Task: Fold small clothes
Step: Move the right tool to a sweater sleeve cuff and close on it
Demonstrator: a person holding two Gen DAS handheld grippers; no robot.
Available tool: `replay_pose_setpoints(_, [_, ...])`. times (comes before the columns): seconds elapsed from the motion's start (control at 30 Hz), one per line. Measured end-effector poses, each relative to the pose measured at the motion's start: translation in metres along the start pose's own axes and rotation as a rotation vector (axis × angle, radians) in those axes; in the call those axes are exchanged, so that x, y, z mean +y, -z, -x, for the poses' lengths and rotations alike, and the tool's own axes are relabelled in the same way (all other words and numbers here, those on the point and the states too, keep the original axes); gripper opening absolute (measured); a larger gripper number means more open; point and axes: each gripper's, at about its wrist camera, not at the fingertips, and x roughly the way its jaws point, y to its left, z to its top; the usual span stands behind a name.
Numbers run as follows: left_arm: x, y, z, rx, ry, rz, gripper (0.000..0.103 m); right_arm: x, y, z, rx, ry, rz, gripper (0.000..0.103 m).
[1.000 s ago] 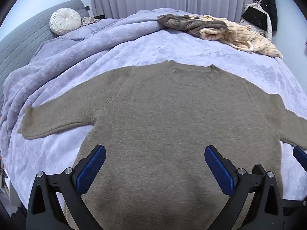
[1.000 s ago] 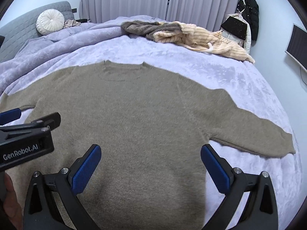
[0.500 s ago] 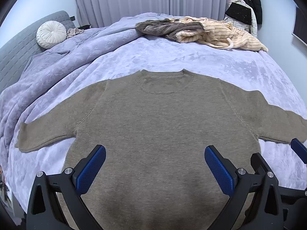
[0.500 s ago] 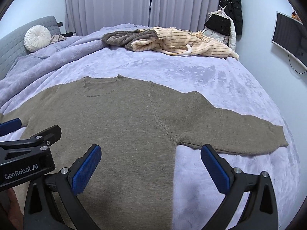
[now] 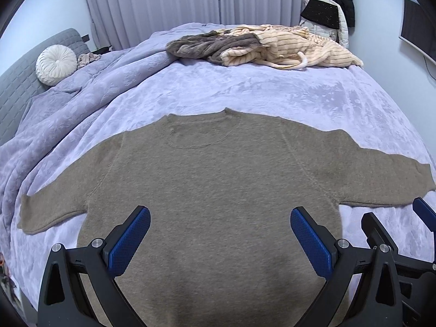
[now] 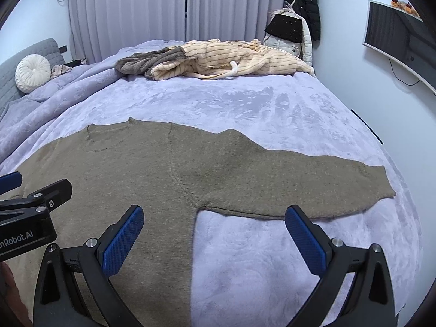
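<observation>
Sweater (image 5: 218,190): olive-brown knit, spread flat on lavender blanket (image 5: 245,92) at near side of bed, neckline toward far side, hem toward cameras.
Sleeves: left sleeve (image 5: 57,204) and right sleeve (image 6: 313,188) both stretched straight out to the sides; neither turned in.
Folds made: none visible; body lies in a single layer, no crease or doubled edge seen.
Left gripper (image 5: 218,242): fingers wide apart, nothing between pads, hovering over lower body of garment.
Right gripper (image 6: 214,241): fingers wide apart, empty, hovering over right armpit and bare blanket just below right sleeve.
Progress, as judged: laying-out complete; folding proper not yet begun.
Remaining, as judged: both sleeves inward, then body folded over.
Other garments: grey and cream striped clothes pile (image 6: 212,60) at far edge of bed, unfolded, well apart from sweater.
</observation>
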Motion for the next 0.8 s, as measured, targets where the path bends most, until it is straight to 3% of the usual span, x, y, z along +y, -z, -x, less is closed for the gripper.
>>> replay_pose_setpoints(0.33, [-0.058,-0.016,-0.011,0.007,0.041,-0.076,0.103,-0.067,-0.004,-0.014,0.013,0.064,-0.103,0.103])
replay_pose_setpoints(0.8, [-0.143,-0.025,-0.052,0.073,0.094,-0.170,0.103,-0.218,0.010,-0.061,0.110,0.222,-0.355,0.103])
